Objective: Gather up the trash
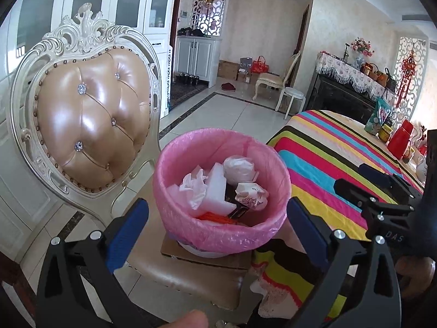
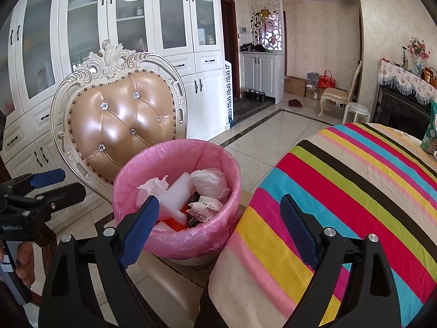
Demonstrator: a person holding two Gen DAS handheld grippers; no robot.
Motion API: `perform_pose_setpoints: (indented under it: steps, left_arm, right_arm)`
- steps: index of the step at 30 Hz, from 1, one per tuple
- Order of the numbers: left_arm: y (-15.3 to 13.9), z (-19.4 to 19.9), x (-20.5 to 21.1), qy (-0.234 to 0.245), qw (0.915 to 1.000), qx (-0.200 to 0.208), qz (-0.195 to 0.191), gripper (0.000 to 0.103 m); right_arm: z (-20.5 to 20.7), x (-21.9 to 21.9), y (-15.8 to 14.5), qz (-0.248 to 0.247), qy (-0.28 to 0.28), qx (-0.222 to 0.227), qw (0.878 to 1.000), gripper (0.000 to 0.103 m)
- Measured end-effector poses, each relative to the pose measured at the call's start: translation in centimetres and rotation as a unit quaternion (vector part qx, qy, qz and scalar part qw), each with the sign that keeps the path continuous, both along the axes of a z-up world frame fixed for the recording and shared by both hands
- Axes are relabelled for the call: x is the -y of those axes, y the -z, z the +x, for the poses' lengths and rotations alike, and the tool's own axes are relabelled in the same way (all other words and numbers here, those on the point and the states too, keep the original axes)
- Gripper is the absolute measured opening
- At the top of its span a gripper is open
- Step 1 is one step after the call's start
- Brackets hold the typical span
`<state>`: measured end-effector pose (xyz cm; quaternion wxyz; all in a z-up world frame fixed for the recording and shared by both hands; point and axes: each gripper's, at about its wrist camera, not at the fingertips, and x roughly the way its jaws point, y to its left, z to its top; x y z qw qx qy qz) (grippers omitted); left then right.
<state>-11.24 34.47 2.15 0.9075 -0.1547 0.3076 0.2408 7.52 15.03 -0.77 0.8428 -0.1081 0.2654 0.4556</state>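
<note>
Sitting on a flat piece of cardboard [image 1: 191,254] on the seat of an ornate chair [image 1: 90,125], the trash bin [image 1: 222,227] is lined with a pink bag [image 2: 174,235] and holds crumpled white wrappers [image 1: 240,170], a white foam block [image 1: 218,188], a printed paper packet [image 1: 251,195] and something orange near its front wall. From the left wrist view the bin lies at twelve o'clock, just ahead of the left gripper [image 1: 217,227], whose blue-padded fingers [image 1: 128,232] stand spread wide on either side of the bin's near rim, gripping nothing; whether the pads brush the bag cannot be told. From the right wrist view the bin sits at about eleven o'clock of the right gripper [image 2: 220,231], also spread wide and empty, its left pad overlapping the bin's near rim in the picture and its right pad over the striped tablecloth [image 2: 341,191]. The table's edge is just beside the bin at three o'clock.

The bin's white base is mostly hidden under the bag's overhang. The orange item and a dark object beneath the foam are too covered to identify. Part of a hand [image 2: 23,259] shows at the left edge, cut off. A red flask [image 1: 400,139], a jar and a snack bag at the table's far end are small and distorted.
</note>
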Motion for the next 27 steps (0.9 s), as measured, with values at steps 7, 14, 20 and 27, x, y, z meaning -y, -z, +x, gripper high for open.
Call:
perform_pose_setpoints:
  steps: [7,14,20,27]
  left_arm:
    - [0.16,-0.05,0.15,0.001,1.0,0.0,-0.001,0.098]
    - [0.42,0.08,0.24,0.001,1.0,-0.004,-0.002,0.098]
    - [0.16,0.17,0.65,0.005,1.0,-0.001,0.003,0.098]
    - [0.15,0.19,0.66,0.004,1.0,-0.002,0.0,0.098]
  right_arm:
    - [-0.13,-0.06,0.03,0.0,-0.005,-0.002,1.0,0.085]
    - [-0.13,0.13,0.22,0.001,-0.005,-0.007,1.0,0.085]
    - [0.03,0.1,0.29,0.0,-0.002,-0.009,1.0,0.085]
    - [0.03,0.0,0.27,0.0,-0.004,-0.008,1.0,0.085]
